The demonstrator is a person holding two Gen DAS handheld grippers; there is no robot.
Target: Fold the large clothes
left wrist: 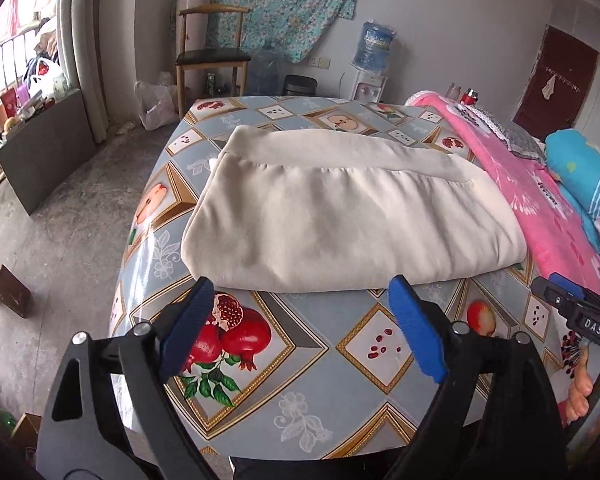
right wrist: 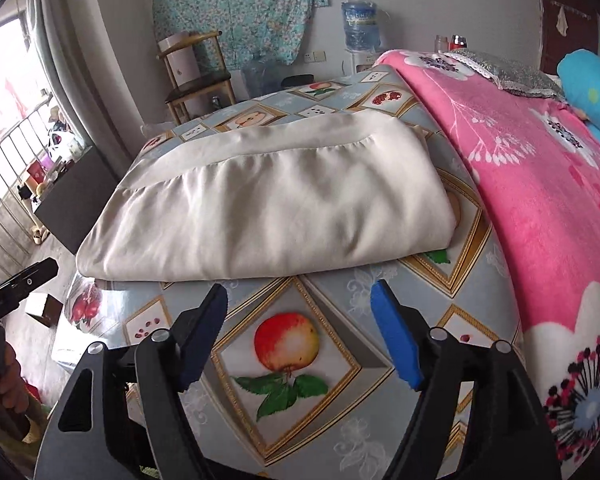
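Observation:
A cream garment [left wrist: 340, 208] lies folded into a thick rectangle on the fruit-patterned tablecloth [left wrist: 300, 360]. It also shows in the right wrist view [right wrist: 268, 208]. My left gripper [left wrist: 300, 292] is open and empty, its blue fingertips just short of the garment's near edge. My right gripper [right wrist: 300, 300] is open and empty too, hovering just in front of the garment's near edge. The right gripper shows at the far right of the left wrist view [left wrist: 572, 304], and the left one at the far left of the right wrist view [right wrist: 20, 284].
A bed with a pink flowered blanket [right wrist: 532, 184] borders the table's right side, with a blue pillow [left wrist: 580, 168] on it. A wooden chair [left wrist: 210, 56], a water dispenser [left wrist: 374, 52] and plastic bags stand by the far wall. A dark board [left wrist: 44, 156] leans at the left.

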